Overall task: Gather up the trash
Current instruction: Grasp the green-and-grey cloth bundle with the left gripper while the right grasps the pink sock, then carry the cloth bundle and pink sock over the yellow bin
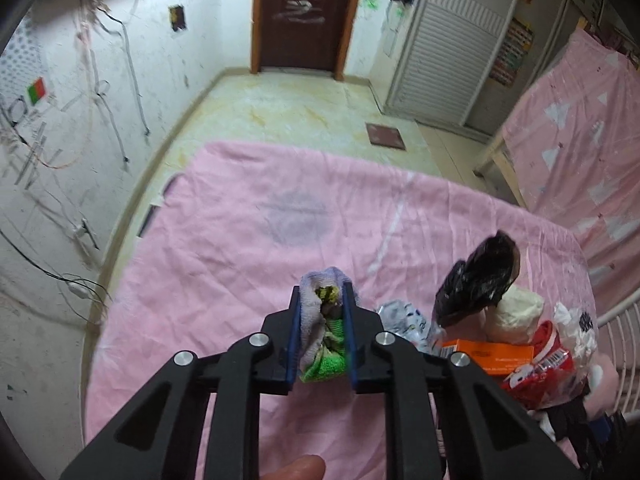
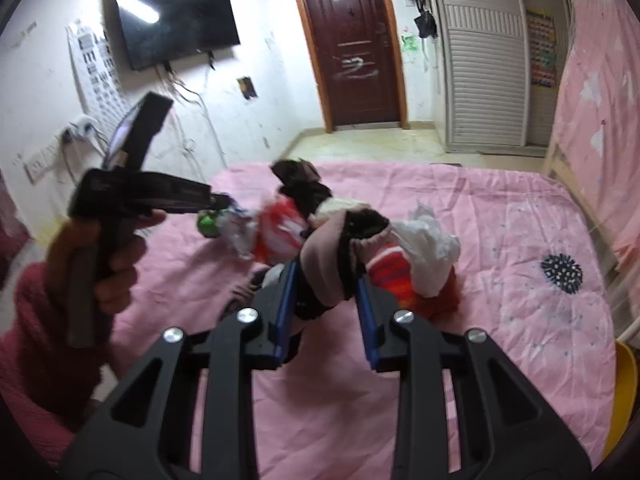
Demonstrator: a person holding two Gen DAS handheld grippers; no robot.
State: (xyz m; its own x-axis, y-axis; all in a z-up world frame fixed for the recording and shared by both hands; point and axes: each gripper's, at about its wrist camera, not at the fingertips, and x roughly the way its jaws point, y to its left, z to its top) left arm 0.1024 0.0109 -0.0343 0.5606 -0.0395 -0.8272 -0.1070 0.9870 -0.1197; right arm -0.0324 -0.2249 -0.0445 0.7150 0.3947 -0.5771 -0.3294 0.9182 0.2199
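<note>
On a bed [image 1: 248,216] spread with a pink sheet, a person worked through a heap of trash with a hand-held gripper in each hand. The left gripper [image 1: 325,292] had its blue-lined jaws drawn in narrow and clamped on a crumpled bundle [image 1: 322,336] of pale lavender cloth and bright green material, which filled the gap between the pads just above the sheet. To its right lay the rest of the pile: a black plastic bag [image 1: 476,284] standing upright, an orange box [image 1: 490,354] lying flat in front of it, a red-and-white wrapper [image 1: 536,376] touching the box, a cream-coloured wad [image 1: 516,312] behind, and crumpled white plastic [image 1: 572,324] at the far edge.

In the right wrist view, the right gripper [image 2: 326,276] pointed into the same heap, its jaws partly closed around a pinkish-beige garment with a dark lining [image 2: 336,256], the fabric bunched between the blue pads and pressed by both. Just beyond it sat red-and-white packaging [image 2: 386,276] and white crumpled plastic [image 2: 430,244]. The person's left hand [image 2: 100,256], in a pink knitted sleeve [image 2: 36,344], gripped the handle of the other tool at the left of that view. A wall-mounted television [image 2: 176,24], a dark wooden door [image 2: 352,52] and a white louvred wardrobe [image 2: 486,64] stood behind the bed.
</note>
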